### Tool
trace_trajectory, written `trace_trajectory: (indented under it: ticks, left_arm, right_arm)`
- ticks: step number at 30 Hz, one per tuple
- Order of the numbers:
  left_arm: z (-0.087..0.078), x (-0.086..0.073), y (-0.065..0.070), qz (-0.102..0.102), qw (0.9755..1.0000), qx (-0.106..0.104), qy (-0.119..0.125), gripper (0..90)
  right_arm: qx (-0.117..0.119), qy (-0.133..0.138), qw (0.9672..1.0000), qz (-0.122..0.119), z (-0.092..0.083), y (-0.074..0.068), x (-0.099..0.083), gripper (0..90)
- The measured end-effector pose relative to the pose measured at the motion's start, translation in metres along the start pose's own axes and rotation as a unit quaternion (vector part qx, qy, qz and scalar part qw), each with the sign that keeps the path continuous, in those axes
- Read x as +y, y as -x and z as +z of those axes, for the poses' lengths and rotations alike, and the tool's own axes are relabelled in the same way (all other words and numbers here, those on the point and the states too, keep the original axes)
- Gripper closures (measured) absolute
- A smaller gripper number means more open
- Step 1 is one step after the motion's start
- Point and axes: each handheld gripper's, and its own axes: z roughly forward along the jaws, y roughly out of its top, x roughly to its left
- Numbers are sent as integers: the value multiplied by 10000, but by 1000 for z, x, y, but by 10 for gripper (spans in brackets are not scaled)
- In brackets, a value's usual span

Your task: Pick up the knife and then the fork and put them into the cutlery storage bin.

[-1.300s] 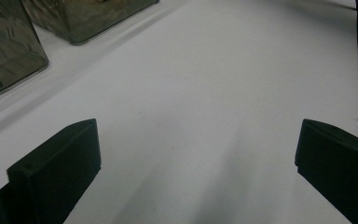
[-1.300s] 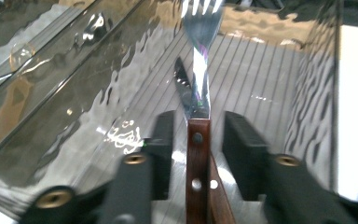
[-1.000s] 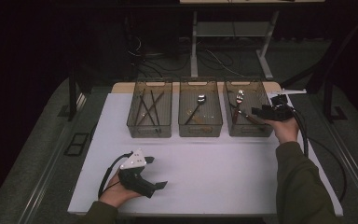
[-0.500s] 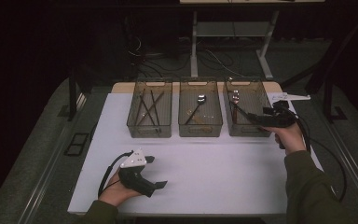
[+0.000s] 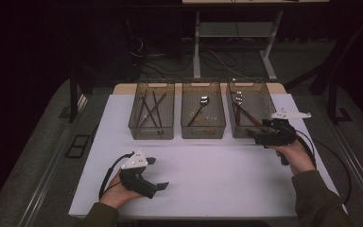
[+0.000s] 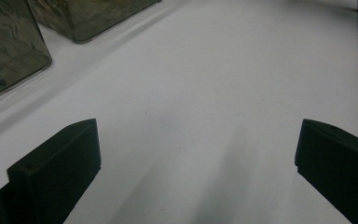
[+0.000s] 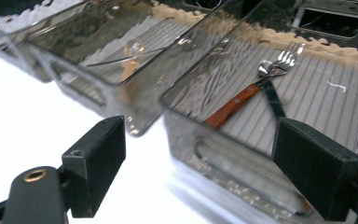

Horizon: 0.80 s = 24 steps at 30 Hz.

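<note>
Three clear bins stand in a row at the table's far side. The right bin (image 5: 250, 113) (image 7: 317, 88) holds a wooden-handled fork (image 7: 235, 105) and a black-handled fork (image 7: 272, 95). My right gripper (image 5: 251, 134) (image 7: 205, 168) hovers just before that bin's near wall and points at it. Its jaws have just been opening; they stand wide with nothing between them. The middle bin (image 5: 203, 116) (image 7: 98, 56) holds a spoon (image 5: 203, 100) (image 7: 133, 48). The left bin (image 5: 152, 113) holds dark sticks. My left gripper (image 5: 157, 173) (image 6: 196, 172) rests open on the white tabletop, holding nothing.
The white tabletop (image 5: 217, 170) spreads between the bins and the person's hands. Cables trail from both grippers. A dark floor with cables and desk legs (image 5: 196, 52) lies beyond the table's far edge.
The right gripper has drawn back from over the right bin toward the person, to the bin's near wall. The left gripper has stayed put.
</note>
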Motion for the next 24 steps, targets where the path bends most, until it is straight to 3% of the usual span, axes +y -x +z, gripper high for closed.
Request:
trace_trajectory:
  ticks: [9, 24]
  left_arm:
    - [-2, 0, 2, 71, 10000, -17, -18, 0]
    - [-1, -1, 4, 70, 10000, -17, -48, 0]
  right_arm:
    - [257, 158, 9994, -184, -13, -24, -19, 173]
    - [691, -4, 9970, -358, -25, -46, -62, 173]
